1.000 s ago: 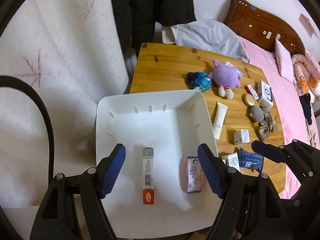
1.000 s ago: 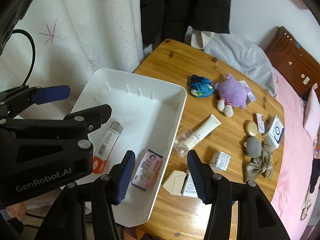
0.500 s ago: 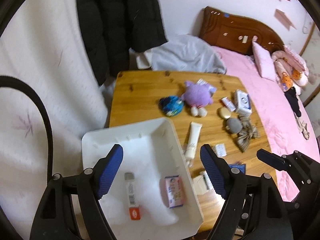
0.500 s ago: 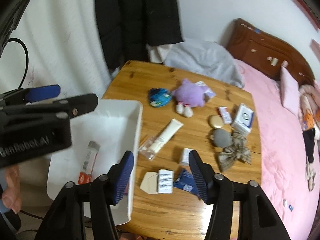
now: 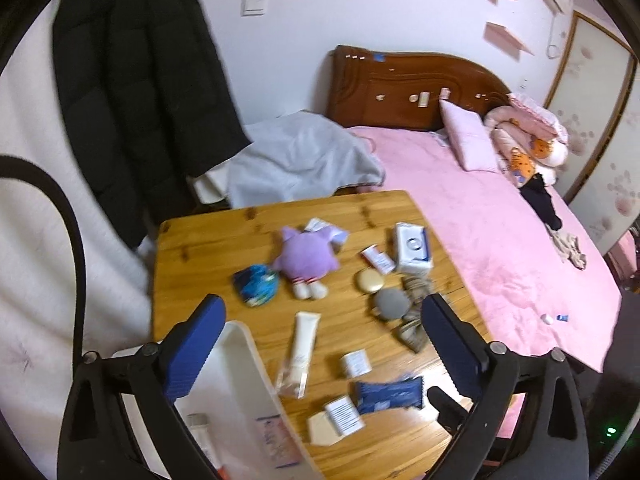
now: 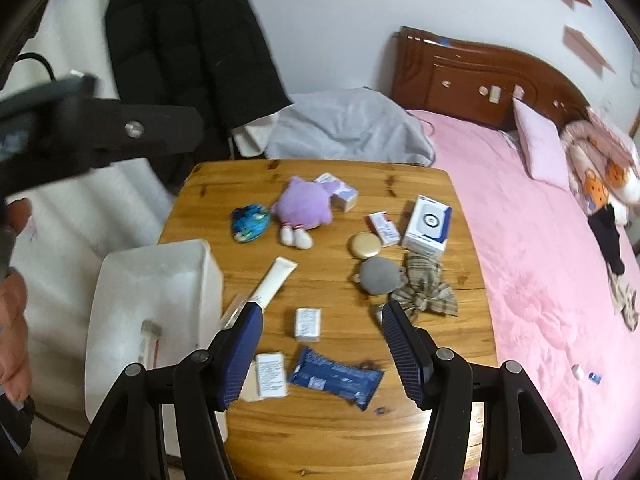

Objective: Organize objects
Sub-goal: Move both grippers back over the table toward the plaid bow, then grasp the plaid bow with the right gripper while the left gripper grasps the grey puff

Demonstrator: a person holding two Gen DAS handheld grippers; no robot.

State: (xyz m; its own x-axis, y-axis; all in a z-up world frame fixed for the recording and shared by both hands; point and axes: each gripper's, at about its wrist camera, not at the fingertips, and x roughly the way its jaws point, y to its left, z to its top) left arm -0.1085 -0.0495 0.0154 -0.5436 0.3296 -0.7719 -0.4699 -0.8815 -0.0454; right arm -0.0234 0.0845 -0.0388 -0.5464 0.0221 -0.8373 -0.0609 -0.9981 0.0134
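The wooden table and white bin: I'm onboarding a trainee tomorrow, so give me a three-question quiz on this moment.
1. True or false: the purple plush toy lies inside the white bin.
2. What lies directly between the right gripper fingers in its own view? A) gold compact B) small white box C) plaid bow
3. Fill in: the white tube lies on the ____, beside the bin.

Key: 1 false; 2 B, the small white box, untouched; 3 table.

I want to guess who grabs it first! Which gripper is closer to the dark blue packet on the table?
Probably the right. The right gripper hangs open right above the dark blue packet. The left gripper, also open and empty, faces the table's middle with the packet toward its right finger.
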